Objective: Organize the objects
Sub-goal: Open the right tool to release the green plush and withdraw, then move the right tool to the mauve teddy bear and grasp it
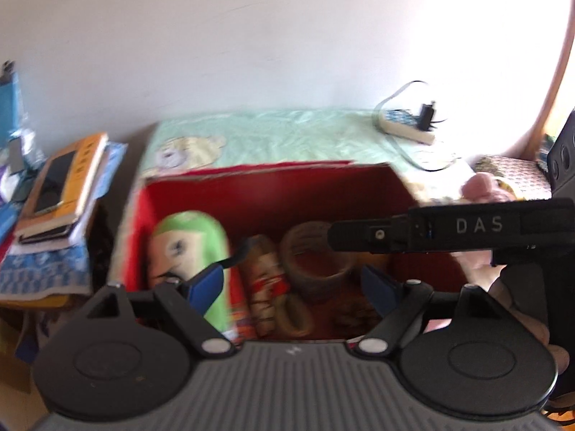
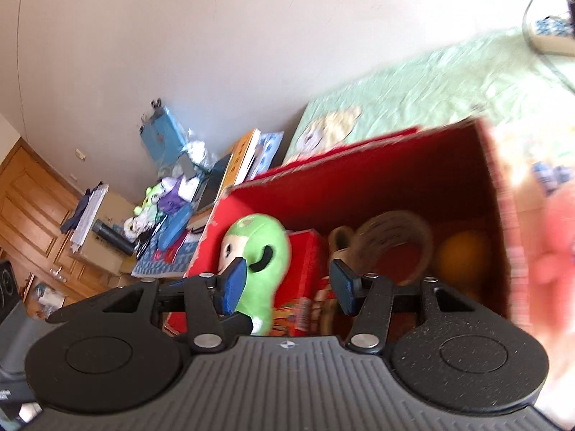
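Note:
A red cardboard box [image 1: 287, 186] [image 2: 359, 179] stands open on a pale green sheet. Inside it lie a green plush toy [image 1: 194, 240] [image 2: 258, 248], a brown tape roll [image 1: 316, 251] [image 2: 395, 237], a red printed packet [image 2: 305, 262] and an orange ball [image 2: 463, 255]. My left gripper [image 1: 293, 280] hovers over the box, open, with nothing between its blue pads. My right gripper [image 2: 287, 283] also hangs above the box, open and empty. The right gripper's black body [image 1: 467, 228], held by a hand, crosses the right side of the left wrist view.
A stack of books [image 1: 61, 186] with a phone on top sits left of the box. A power strip [image 1: 406, 125] with a cable lies on the sheet [image 1: 287, 133] behind it. Clutter [image 2: 165, 197] and wooden doors [image 2: 32, 208] are far left. A blurred pink shape [image 2: 553, 251] is at the right.

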The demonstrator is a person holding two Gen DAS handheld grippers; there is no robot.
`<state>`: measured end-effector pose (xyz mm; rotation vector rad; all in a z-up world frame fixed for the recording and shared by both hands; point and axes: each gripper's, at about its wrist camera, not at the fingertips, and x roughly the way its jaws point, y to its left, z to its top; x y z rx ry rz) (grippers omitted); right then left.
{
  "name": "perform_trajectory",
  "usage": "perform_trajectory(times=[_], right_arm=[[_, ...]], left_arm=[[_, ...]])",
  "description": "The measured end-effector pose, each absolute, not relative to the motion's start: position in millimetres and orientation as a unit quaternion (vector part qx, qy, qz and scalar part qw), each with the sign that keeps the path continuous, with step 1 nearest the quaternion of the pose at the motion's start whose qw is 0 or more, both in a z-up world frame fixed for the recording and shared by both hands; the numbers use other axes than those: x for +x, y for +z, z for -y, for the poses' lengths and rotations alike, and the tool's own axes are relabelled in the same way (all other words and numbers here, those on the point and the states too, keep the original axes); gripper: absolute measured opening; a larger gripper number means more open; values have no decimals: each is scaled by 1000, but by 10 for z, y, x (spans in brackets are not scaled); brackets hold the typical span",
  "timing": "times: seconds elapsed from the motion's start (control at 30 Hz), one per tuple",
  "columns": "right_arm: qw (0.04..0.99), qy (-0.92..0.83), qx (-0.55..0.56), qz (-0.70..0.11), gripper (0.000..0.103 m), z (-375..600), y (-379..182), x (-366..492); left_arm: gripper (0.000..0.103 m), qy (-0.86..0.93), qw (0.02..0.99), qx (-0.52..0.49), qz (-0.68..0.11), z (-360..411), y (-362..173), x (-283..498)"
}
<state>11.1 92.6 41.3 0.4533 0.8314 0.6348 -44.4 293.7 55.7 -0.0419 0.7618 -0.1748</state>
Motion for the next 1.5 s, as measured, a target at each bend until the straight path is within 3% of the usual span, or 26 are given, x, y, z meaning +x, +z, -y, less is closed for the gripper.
perform_trajectory(times=[0.4,0.77,1.07,1.5], right_arm=[[876,244,217,-356,55,527,565,-112],[891,173,231,-350,55,1858,466,-56],[884,183,230,-363,54,2298,300,194],[855,214,237,-410,50,2301,-83,740]], left_arm=[[89,-187,909,-14,-373,-1449,613,-260],[93,-234,870,-61,-430,-387,258,150],[95,-213,853,-67,-471,61,-11,549],[95,-204,834,-107,-501,122,-239,1023]])
